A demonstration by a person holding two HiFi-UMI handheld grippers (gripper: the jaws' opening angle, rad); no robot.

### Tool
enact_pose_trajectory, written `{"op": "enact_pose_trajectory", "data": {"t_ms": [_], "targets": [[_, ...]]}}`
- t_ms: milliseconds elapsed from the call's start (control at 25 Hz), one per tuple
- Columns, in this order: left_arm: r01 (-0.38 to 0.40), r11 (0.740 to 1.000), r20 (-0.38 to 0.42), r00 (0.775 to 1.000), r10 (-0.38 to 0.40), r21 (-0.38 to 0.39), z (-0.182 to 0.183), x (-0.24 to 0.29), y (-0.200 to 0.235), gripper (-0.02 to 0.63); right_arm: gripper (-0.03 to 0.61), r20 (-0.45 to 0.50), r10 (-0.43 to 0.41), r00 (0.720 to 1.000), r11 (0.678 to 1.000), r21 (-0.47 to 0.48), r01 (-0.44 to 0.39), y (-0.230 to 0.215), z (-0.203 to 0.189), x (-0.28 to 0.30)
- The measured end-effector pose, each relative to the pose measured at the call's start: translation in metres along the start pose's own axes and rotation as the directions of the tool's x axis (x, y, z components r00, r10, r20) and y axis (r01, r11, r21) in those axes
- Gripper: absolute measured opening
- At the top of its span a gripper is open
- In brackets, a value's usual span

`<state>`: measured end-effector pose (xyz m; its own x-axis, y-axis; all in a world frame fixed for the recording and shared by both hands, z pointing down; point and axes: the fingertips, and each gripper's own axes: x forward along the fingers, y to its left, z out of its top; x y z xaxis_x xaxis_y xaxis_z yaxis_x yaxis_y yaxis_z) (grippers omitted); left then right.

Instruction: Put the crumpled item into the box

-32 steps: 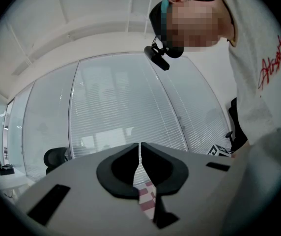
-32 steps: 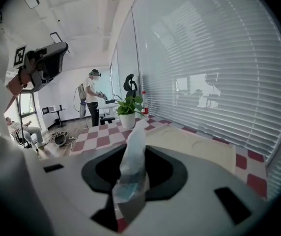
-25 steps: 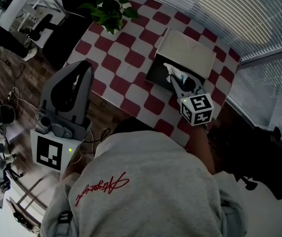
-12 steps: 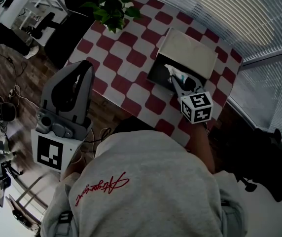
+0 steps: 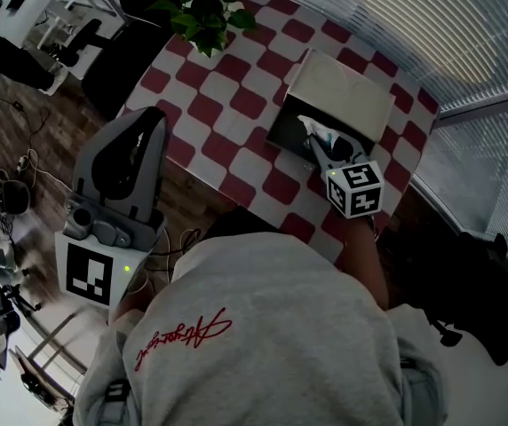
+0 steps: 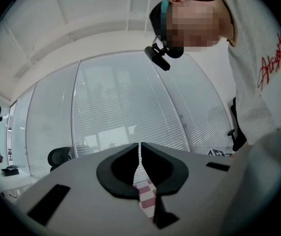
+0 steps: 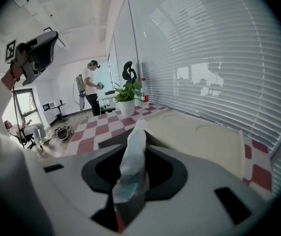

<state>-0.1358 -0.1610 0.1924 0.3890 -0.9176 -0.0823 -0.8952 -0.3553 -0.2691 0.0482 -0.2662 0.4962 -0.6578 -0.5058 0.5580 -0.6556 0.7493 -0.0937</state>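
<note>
Upper right of the head view: the right gripper [image 5: 316,146] clamps the crumpled item [image 7: 132,157], a pale wad, over the near edge of the dark opening of the box [image 5: 341,96] on the checkered table [image 5: 223,105]; the left gripper [image 6: 139,149], jaws together on nothing, is held off the table at lower left. The delivery step appears nearly complete; the next move probably calls for dipping the wad inside, then parting the jaws.

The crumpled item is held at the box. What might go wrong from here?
1. The right gripper holds the crumpled item close to the edge of the box. If let go here, it may catch the rim or land on the checkered table.
2. The item looks light and may cling to the jaws.
</note>
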Motion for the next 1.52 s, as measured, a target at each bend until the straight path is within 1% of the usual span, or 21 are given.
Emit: {"op": "enact_pose_trajectory", "data": {"t_ms": [360, 720, 1080, 1520], "targets": [[0.0, 1.0, -0.006, 1.0, 0.0, -0.004, -0.002, 0.0, 0.0, 0.026, 0.118, -0.037, 0.008, 0.999, 1.0, -0.009, -0.008, 0.0, -0.006, 0.006], [-0.018, 1.0, -0.013, 1.0, 0.018, -0.012, -0.008, -0.006, 0.003, 0.026, 0.118, -0.071, 0.015, 0.997, 1.0, -0.013, -0.016, 0.0, -0.013, 0.013], [-0.023, 1.0, -0.015, 1.0, 0.023, -0.018, -0.01, -0.008, 0.006, 0.026, 0.118, -0.078, 0.015, 0.997, 1.0, 0.016, -0.014, -0.004, -0.014, 0.016], [-0.025, 1.0, -0.013, 1.0, 0.025, -0.015, -0.009, -0.009, 0.008, 0.026, 0.135, -0.087, -0.009, 0.996, 1.0, -0.007, 0.009, -0.008, -0.017, 0.019]]}}
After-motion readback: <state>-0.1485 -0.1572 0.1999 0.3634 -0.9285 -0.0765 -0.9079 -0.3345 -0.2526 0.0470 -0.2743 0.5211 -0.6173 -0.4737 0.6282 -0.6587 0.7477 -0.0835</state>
